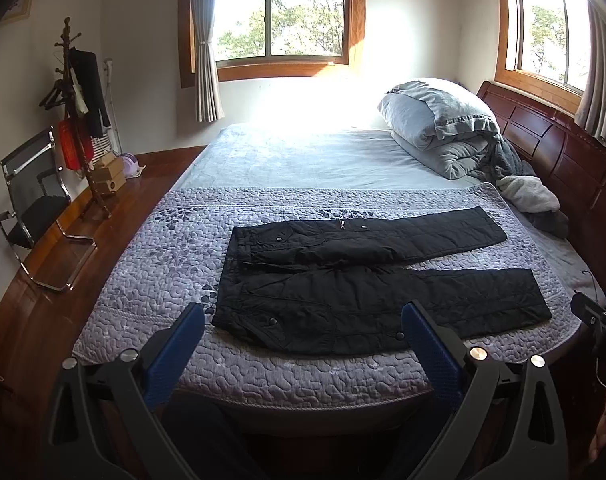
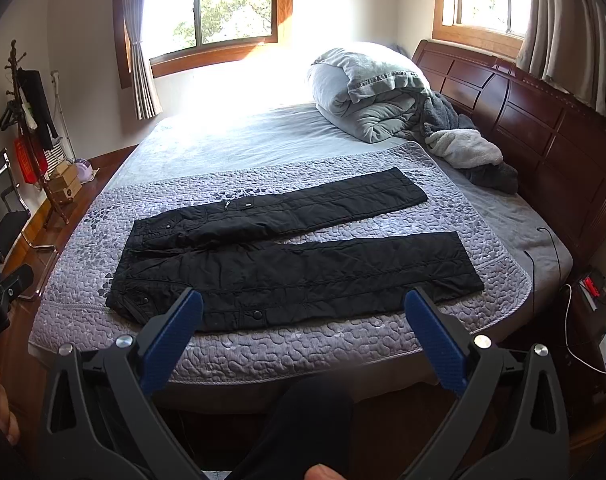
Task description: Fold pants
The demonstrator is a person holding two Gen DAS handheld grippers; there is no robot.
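Black pants [image 1: 367, 280] spread flat on quilt [image 1: 163, 248], legs apart, left gripper [image 1: 303, 316] and right gripper [image 2: 303, 304] near bed edge, fingers released, grasping nothing

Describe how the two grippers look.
Both match: left gripper and right gripper have black plastic frames, triangular cutouts, round silver pivot bolts, and blue textured pads inside each finger. No cables or sleeves are visible on them.

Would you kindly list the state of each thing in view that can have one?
pants: unfolded, flat on the quilt, legs apart.
left claw: open, empty, short of the pants.
right claw: open, empty.
duvet: bundled near the headboard.
curtain: drawn aside.
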